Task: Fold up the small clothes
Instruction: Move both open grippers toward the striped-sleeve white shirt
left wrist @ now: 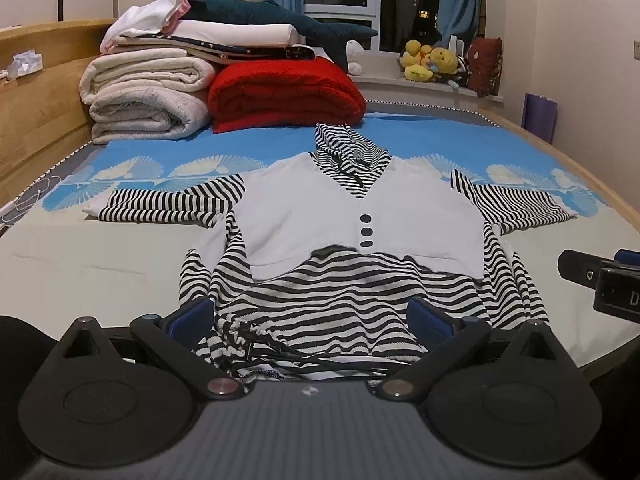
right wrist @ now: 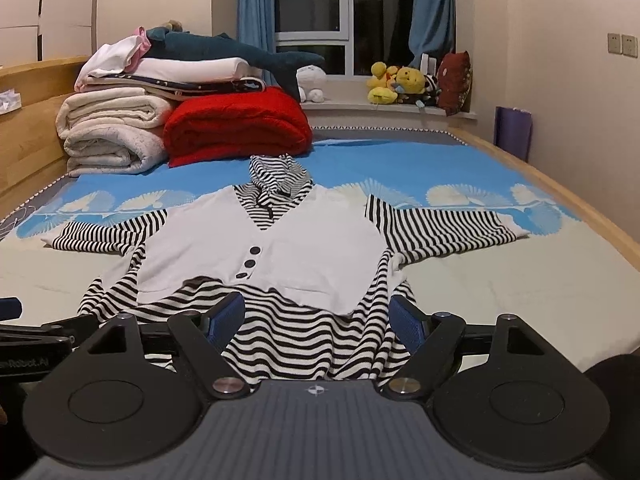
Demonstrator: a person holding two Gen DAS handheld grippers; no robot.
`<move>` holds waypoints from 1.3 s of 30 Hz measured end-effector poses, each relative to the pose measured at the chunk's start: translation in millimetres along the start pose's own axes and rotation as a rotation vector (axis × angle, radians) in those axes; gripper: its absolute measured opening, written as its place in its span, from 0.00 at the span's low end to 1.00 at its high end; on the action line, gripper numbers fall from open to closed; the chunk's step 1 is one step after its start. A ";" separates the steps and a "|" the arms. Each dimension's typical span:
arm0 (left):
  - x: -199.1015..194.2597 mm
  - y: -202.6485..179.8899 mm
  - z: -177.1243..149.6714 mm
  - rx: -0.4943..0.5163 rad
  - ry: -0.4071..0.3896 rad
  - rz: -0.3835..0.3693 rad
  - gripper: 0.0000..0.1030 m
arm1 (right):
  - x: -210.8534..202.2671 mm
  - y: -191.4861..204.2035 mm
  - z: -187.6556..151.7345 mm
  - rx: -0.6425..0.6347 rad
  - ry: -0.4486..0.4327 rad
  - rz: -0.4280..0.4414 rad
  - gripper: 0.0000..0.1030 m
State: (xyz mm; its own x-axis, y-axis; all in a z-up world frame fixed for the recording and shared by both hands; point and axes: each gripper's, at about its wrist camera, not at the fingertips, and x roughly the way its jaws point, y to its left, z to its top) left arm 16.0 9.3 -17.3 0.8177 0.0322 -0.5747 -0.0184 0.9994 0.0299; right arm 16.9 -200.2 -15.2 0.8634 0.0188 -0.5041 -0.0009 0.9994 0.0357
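A striped top (left wrist: 360,240) is spread mid-frame on the bed (left wrist: 80,272); both grippers' jaws are held apart at its hem.

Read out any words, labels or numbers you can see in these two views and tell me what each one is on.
"...nRobot.AI": pale lettering on the black body of the left gripper, cut off at the frame edge, so the start is missing.
"D": a single pale letter on the black body of the right gripper, the rest out of frame.
The striped garment and the folded red blanket show no readable text.
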 end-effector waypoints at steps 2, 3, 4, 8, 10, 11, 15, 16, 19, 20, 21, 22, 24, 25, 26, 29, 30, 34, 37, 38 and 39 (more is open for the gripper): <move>-1.9 1.2 0.3 -0.006 -0.003 -0.007 1.00 | -1.4 -1.2 -0.2 0.000 -0.002 -0.002 0.78; -3.6 2.0 0.4 -0.007 -0.007 -0.010 1.00 | -2.6 -1.3 -0.3 0.001 -0.003 -0.004 0.78; -4.4 2.3 0.6 -0.007 -0.009 -0.011 1.00 | -3.6 -1.2 -0.1 -0.001 -0.005 -0.007 0.79; -2.0 6.0 1.3 -0.019 -0.002 0.000 1.00 | -2.7 -0.2 0.1 -0.012 -0.009 -0.012 0.80; 1.0 6.5 0.9 -0.022 0.010 0.011 1.00 | -0.7 0.5 0.1 -0.013 -0.002 -0.016 0.80; 1.7 6.4 0.8 -0.021 0.015 0.017 1.00 | -0.4 0.9 0.0 -0.012 -0.001 -0.015 0.80; 1.7 7.6 0.6 -0.021 0.013 0.019 1.00 | -1.6 2.5 -0.6 -0.026 -0.011 -0.006 0.80; 2.5 8.0 0.6 -0.021 0.014 0.024 1.00 | -1.6 2.2 -0.6 -0.026 -0.011 -0.007 0.80; 6.8 6.1 -1.3 -0.008 0.031 0.040 0.99 | -0.2 0.7 -1.1 -0.016 -0.002 -0.027 0.80; 7.0 5.4 -1.6 -0.007 0.034 0.036 0.99 | 1.0 0.0 -1.2 -0.007 0.000 -0.033 0.80; 6.0 4.9 -1.3 -0.006 0.031 0.030 0.99 | 1.6 -1.2 -0.7 0.006 0.004 -0.036 0.79; 4.2 4.8 -0.8 -0.003 0.021 0.024 0.99 | 1.8 -3.2 -0.3 0.016 0.005 -0.035 0.78; 2.2 4.5 -0.2 0.002 0.010 0.013 0.99 | 1.0 -6.7 1.1 0.030 -0.002 -0.039 0.76; 2.3 4.4 -0.5 0.002 0.011 0.011 0.99 | 1.5 -8.6 1.7 0.037 -0.004 -0.044 0.76; 2.9 4.2 -0.7 0.003 0.014 0.012 0.99 | 2.0 -10.0 2.1 0.045 -0.003 -0.048 0.74; 4.7 5.3 -1.4 -0.001 0.023 0.013 0.97 | 5.2 -13.4 1.4 0.062 0.009 -0.057 0.67; 4.8 6.1 -1.5 -0.002 0.024 0.015 0.96 | 5.9 -14.0 1.2 0.064 0.013 -0.062 0.65; 2.2 11.0 -1.0 -0.013 0.020 0.005 0.95 | 10.6 -13.7 0.8 0.077 0.029 -0.065 0.61; 3.1 15.8 0.9 -0.036 0.025 0.004 0.95 | 13.2 -12.7 0.4 0.078 0.047 -0.058 0.61; 4.4 17.6 1.4 -0.044 0.031 0.009 0.95 | 14.7 -12.7 0.2 0.081 0.057 -0.052 0.61; 5.8 18.8 1.7 -0.052 0.036 0.010 0.95 | 16.5 -12.2 -0.1 0.080 0.066 -0.048 0.61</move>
State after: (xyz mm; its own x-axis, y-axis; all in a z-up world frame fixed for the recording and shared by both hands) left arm 21.4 28.3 -18.8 0.7959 0.0420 -0.6039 -0.0571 0.9984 -0.0059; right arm 31.1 -212.2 -24.0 0.8262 -0.0247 -0.5628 0.0822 0.9936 0.0771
